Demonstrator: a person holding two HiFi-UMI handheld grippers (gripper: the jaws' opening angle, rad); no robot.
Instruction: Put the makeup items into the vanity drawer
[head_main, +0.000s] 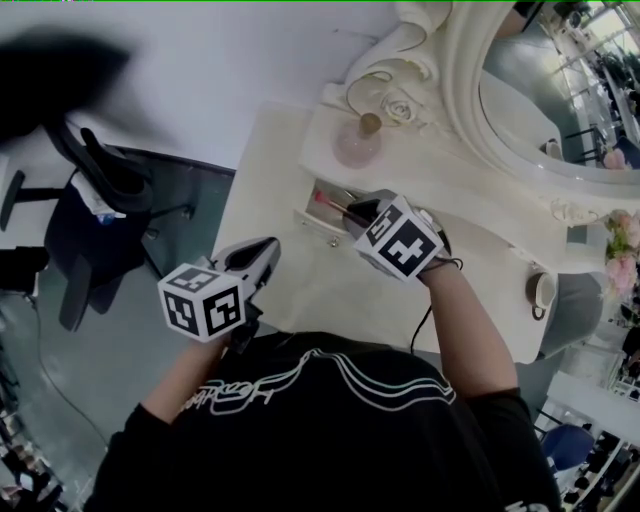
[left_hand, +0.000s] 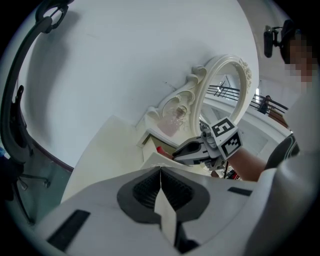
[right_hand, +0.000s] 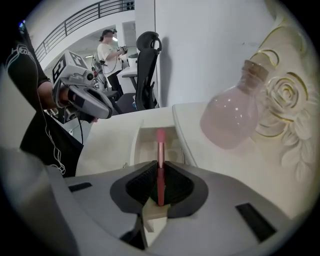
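My right gripper (head_main: 352, 212) (right_hand: 160, 175) is shut on a slim pink makeup stick (right_hand: 160, 155) with a red tip (head_main: 323, 198). The stick points out over the open vanity drawer (right_hand: 134, 145) (head_main: 312, 222), which is pulled out from under the raised shelf. The left gripper view shows that stick's red tip (left_hand: 160, 149) at the drawer (left_hand: 148, 141). My left gripper (head_main: 266, 250) (left_hand: 160, 172) is shut with nothing in it, hanging over the cream tabletop's left front, apart from the drawer. Most of the drawer's inside is hidden.
A round pink glass bottle (head_main: 357, 143) (right_hand: 232, 114) stands on the raised shelf just behind the drawer, below the ornate oval mirror (head_main: 540, 90). A cup (head_main: 541, 291) sits at the table's right, with flowers (head_main: 622, 255) beyond. An office chair (head_main: 90, 200) stands left of the table.
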